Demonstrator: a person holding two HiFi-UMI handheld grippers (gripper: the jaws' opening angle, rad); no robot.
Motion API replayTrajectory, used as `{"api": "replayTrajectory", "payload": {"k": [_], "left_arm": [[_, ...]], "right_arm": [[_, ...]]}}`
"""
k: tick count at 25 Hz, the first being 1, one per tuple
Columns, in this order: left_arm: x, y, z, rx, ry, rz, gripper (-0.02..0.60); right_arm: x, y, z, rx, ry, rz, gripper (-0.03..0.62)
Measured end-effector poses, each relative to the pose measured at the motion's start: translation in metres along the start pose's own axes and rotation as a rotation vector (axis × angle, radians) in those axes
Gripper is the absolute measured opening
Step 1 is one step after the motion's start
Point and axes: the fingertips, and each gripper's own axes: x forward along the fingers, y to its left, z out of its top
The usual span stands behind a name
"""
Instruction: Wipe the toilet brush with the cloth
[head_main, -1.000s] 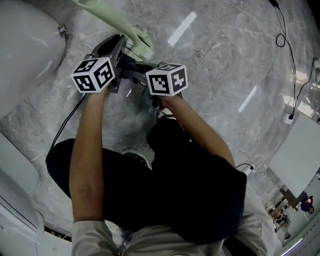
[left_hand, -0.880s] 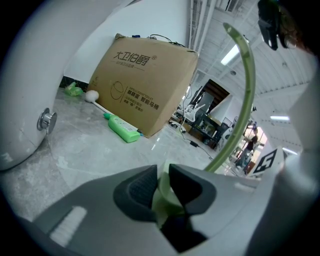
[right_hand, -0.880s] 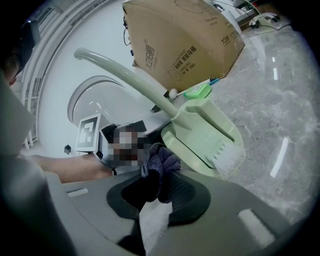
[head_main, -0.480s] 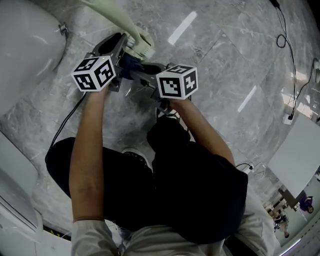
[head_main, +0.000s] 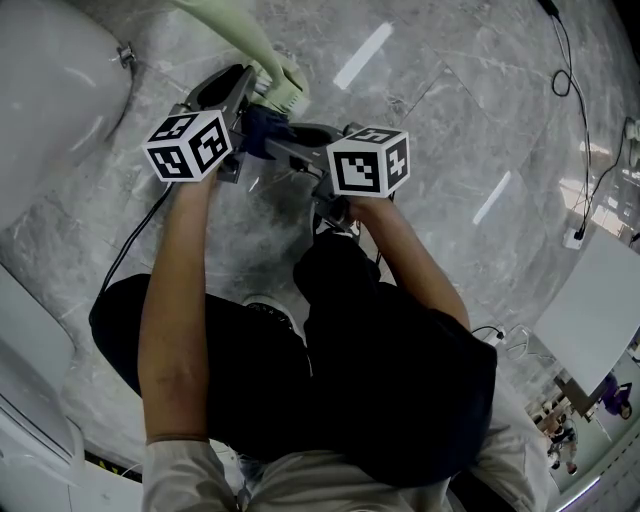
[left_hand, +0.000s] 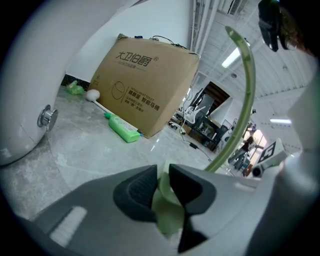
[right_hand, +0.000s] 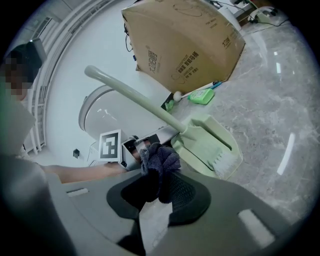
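Observation:
The pale green toilet brush (head_main: 277, 82) lies low over the marble floor, its handle (head_main: 220, 25) running up and to the left. My left gripper (head_main: 243, 92) is shut on the brush's green body (left_hand: 167, 202); the handle (left_hand: 246, 95) arcs up beyond the jaws. To the right, my right gripper (head_main: 276, 138) is shut on a dark blue cloth (head_main: 262, 124). In the right gripper view the bunched cloth (right_hand: 160, 159) sticks out of the jaws of the right gripper (right_hand: 157, 187), just short of the brush head (right_hand: 210, 145) with its bristles.
A white toilet bowl (head_main: 50, 90) fills the upper left. A cardboard box (left_hand: 145, 90) stands behind, with a green bottle (left_hand: 122, 131) at its foot. Cables (head_main: 575, 80) run along the floor at the right, near a white box (head_main: 600, 290). The person's legs are below.
My right gripper has drawn back to the right with the cloth in it, away from the brush head. The left gripper and the brush have stayed put.

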Motion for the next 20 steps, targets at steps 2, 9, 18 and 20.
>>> {"api": "replayTrajectory", "payload": {"k": [2, 9, 18, 20], "left_arm": [[0.000, 0.000, 0.000, 0.000, -0.002, -0.001, 0.000], [0.000, 0.001, 0.001, -0.001, -0.005, -0.003, 0.000], [0.000, 0.000, 0.001, 0.008, -0.006, 0.001, 0.000], [0.000, 0.000, 0.000, 0.010, -0.004, 0.003, 0.000]], "right_arm": [[-0.003, -0.001, 0.006, 0.026, -0.025, 0.004, 0.081], [-0.004, -0.007, 0.017, 0.118, -0.035, 0.038, 0.082], [-0.007, -0.023, 0.006, 0.179, -0.052, 0.023, 0.082], [-0.009, -0.023, 0.007, 0.194, -0.062, 0.032, 0.082]]}}
